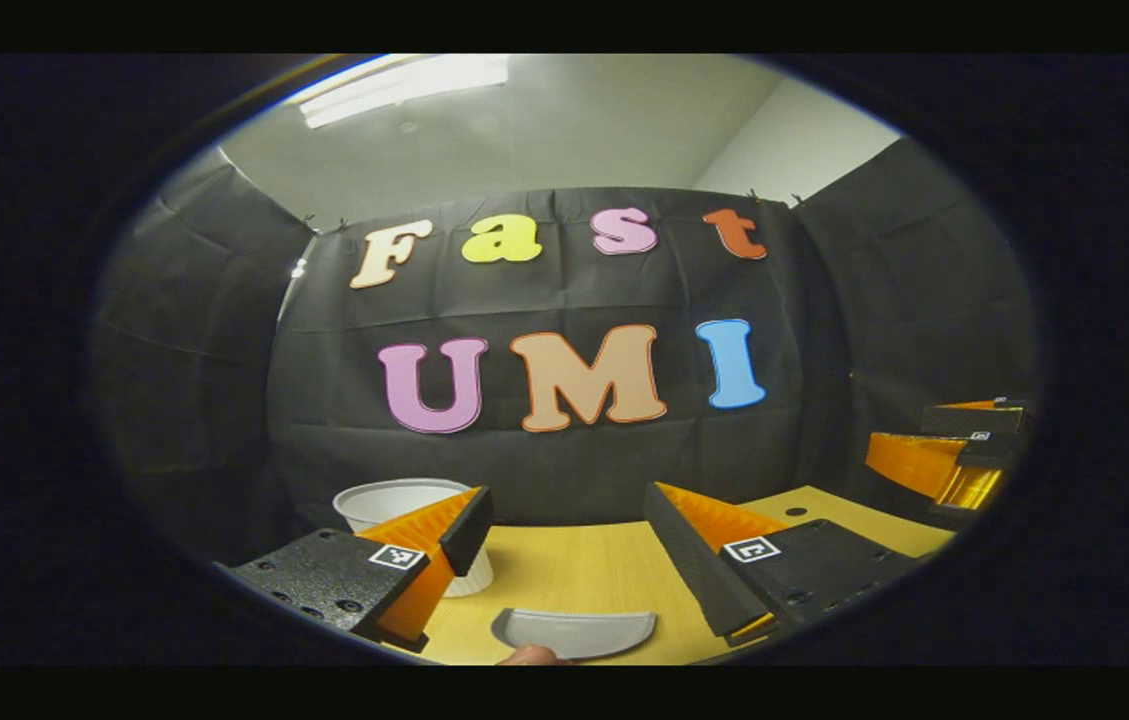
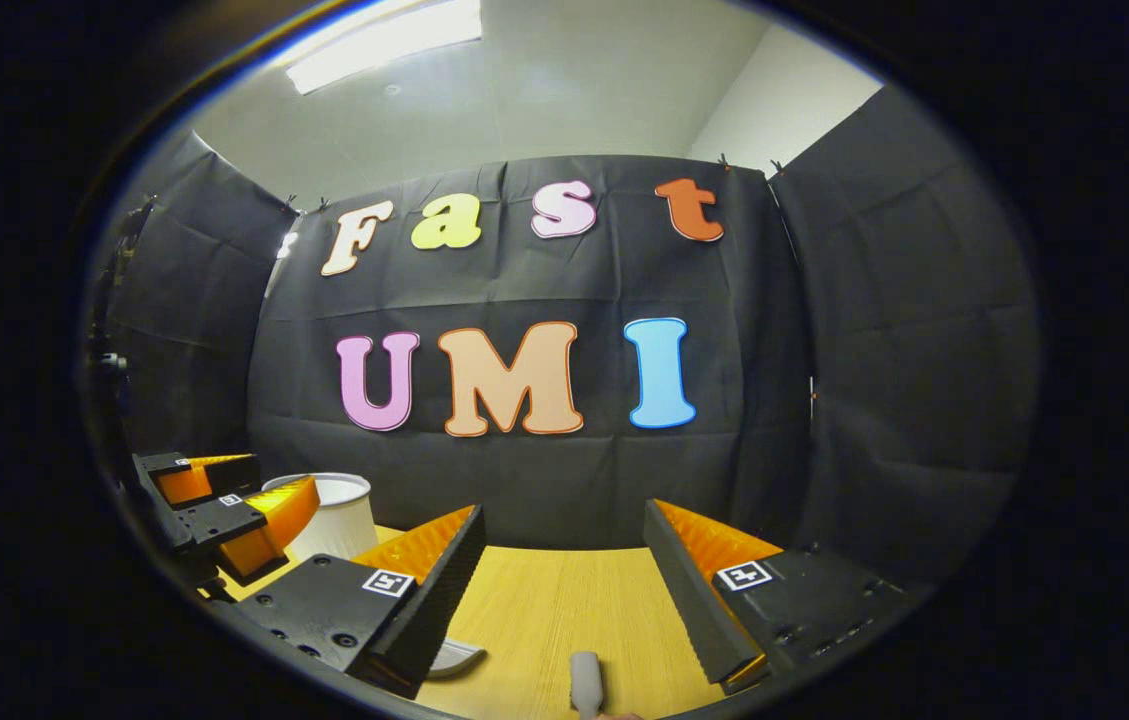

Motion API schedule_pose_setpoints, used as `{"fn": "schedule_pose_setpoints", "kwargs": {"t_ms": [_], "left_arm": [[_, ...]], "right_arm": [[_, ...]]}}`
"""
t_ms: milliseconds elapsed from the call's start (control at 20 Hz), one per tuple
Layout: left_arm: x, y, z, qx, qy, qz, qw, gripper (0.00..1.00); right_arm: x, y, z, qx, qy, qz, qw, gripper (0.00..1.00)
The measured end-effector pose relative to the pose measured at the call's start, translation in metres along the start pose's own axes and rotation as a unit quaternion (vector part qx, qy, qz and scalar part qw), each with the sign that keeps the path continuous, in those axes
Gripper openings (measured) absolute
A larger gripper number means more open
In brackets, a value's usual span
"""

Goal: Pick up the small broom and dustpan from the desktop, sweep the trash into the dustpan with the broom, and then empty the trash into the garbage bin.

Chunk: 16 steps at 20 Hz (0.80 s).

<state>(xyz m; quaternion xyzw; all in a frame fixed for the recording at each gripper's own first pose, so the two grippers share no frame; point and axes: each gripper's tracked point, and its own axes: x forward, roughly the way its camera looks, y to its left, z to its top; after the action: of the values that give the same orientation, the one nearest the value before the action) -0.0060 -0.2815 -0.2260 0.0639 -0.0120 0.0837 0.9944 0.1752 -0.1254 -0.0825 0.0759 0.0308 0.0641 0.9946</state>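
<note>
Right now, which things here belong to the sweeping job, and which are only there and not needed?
For the job:
- dustpan, grey, on the desk
- broom handle, near edge
- white bin, far left
- left claw and right claw, both open

Not needed:
- desk itself
- black cloth wall
- ceiling light

No readable text, brand, number or sign showing anywhere apart from the booth wall. Small square black-and-white coded markers sitting on the fingers [image 1: 752, 549] of both grippers, carrying patterns only, no legible characters.
</note>
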Motion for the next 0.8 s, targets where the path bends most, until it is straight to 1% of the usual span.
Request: {"fn": "schedule_pose_setpoints", "kwargs": {"t_ms": [400, 450, 500, 800], "left_arm": [[0.007, -0.014, 0.001, 0.009, 0.001, -0.014, 1.0, 0.92], [0.009, -0.015, 0.001, 0.009, 0.001, -0.014, 1.0, 0.92], [0.009, -0.016, 0.0, 0.011, 0.003, -0.015, 1.0, 0.92], [0.015, -0.021, -0.002, 0.018, 0.007, -0.021, 1.0, 0.93]], "right_arm": [[0.001, -0.01, 0.0, -0.005, -0.001, -0.009, 1.0, 0.93], [0.001, -0.012, 0.0, -0.005, -0.002, -0.011, 1.0, 0.92], [0.002, -0.013, 0.0, -0.004, -0.001, -0.012, 1.0, 0.93], [0.005, -0.018, -0.005, -0.008, 0.001, -0.014, 1.0, 0.93]]}}
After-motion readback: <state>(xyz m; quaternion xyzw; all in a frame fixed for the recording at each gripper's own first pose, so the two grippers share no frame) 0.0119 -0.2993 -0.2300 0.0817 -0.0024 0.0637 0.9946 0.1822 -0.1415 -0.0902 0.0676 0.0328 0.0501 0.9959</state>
